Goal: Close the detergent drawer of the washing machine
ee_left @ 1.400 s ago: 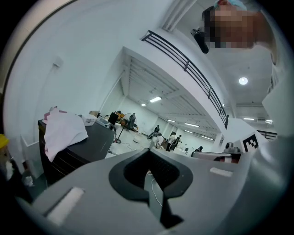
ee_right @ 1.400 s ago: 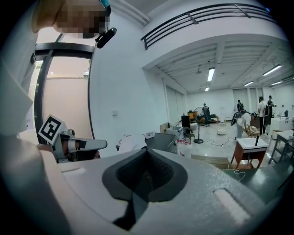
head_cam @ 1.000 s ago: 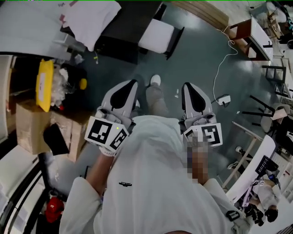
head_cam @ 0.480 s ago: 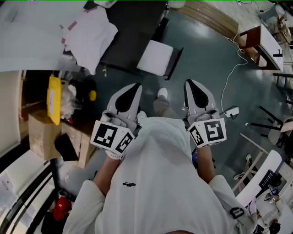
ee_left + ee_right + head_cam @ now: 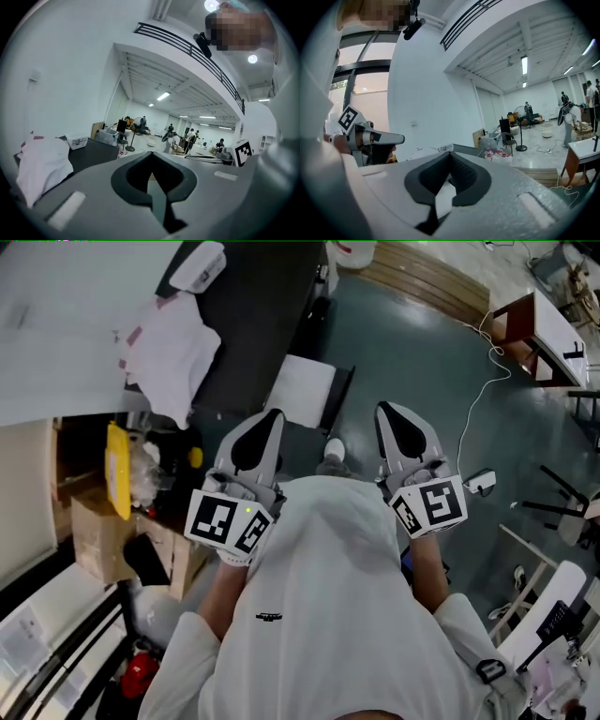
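No washing machine or detergent drawer shows in any view. In the head view I hold both grippers out in front of my white top, above a dark green floor. The left gripper [image 5: 265,420] points toward a black table; its jaws are shut with nothing between them. The right gripper [image 5: 391,414] is held level with it, also shut and empty. The left gripper view shows the closed left gripper [image 5: 152,155] before a large hall with distant people. In the right gripper view the closed right gripper [image 5: 450,156] faces a white wall, and the other gripper's marker cube [image 5: 349,119] is at left.
A black table [image 5: 255,320] with a white cloth [image 5: 167,348] and a small white box [image 5: 201,266] stands ahead left. A white chair seat [image 5: 304,390] lies just ahead. Cardboard boxes [image 5: 96,532] and a yellow item [image 5: 118,471] are at left; a white cable [image 5: 480,395] and a wooden table [image 5: 539,322] at right.
The whole scene has slid down the head view: the black table, cloth and chair seat have come nearer. Both grippers stay shut and held out in front as before.
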{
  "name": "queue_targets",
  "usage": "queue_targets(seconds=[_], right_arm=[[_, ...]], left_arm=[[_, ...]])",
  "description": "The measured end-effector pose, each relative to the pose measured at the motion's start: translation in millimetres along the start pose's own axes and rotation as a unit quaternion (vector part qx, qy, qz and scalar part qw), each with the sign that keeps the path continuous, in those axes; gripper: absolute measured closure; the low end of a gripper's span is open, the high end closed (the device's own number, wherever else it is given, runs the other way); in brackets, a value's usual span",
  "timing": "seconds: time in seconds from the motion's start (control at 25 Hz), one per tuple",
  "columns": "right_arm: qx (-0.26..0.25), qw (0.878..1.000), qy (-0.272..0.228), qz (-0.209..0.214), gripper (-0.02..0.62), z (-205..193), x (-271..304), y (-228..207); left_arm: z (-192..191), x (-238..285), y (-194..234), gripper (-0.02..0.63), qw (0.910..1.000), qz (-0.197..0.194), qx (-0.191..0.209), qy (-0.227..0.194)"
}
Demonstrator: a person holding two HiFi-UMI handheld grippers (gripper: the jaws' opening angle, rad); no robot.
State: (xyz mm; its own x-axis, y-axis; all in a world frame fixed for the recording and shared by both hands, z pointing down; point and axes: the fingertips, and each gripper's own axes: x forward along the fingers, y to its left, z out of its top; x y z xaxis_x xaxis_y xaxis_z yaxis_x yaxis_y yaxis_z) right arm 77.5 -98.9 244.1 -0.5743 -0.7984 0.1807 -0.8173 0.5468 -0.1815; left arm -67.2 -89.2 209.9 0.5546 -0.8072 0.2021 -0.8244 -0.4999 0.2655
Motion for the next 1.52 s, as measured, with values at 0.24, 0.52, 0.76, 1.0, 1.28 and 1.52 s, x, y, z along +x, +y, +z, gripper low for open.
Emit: queue_targets(seconds=[0.24,0.52,0.76,1.0,1.28,1.52], right_arm=[[-0.026,0.999,0.005,0.041,0.594,-1.4,8.1,-23.0],[-0.039,0.997,0.03,0.067,0.594,-29.1,17.5,-34.1],[-0.042,0.995,0.041,0.08,0.594,-54.6,15.8,-42.6],[-0.033,0.994,0.054,0.094,0.594,-80.3,24.1,-50.3],[-0.049,0.989,0.073,0.115,0.594,-122.5,37.9,-51.5],[-0.047,0.986,0.075,0.139,0.594,-153.8,55.4,-47.4]], left_arm=[[-15.9,26.6,-5.6,0.589,0.9989,-0.005,0.033,0.034],[-39.8,42.3,-0.7,0.589,0.9976,-0.002,0.019,0.067],[-61.7,59.4,-2.0,0.589,0.9961,-0.008,0.014,0.087],[-80.2,72.1,4.7,0.589,0.9942,-0.007,0.013,0.106],[-109.3,75.6,13.5,0.589,0.9903,-0.002,0.004,0.139],[-136.8,77.7,23.2,0.589,0.9856,0.001,-0.004,0.169]])
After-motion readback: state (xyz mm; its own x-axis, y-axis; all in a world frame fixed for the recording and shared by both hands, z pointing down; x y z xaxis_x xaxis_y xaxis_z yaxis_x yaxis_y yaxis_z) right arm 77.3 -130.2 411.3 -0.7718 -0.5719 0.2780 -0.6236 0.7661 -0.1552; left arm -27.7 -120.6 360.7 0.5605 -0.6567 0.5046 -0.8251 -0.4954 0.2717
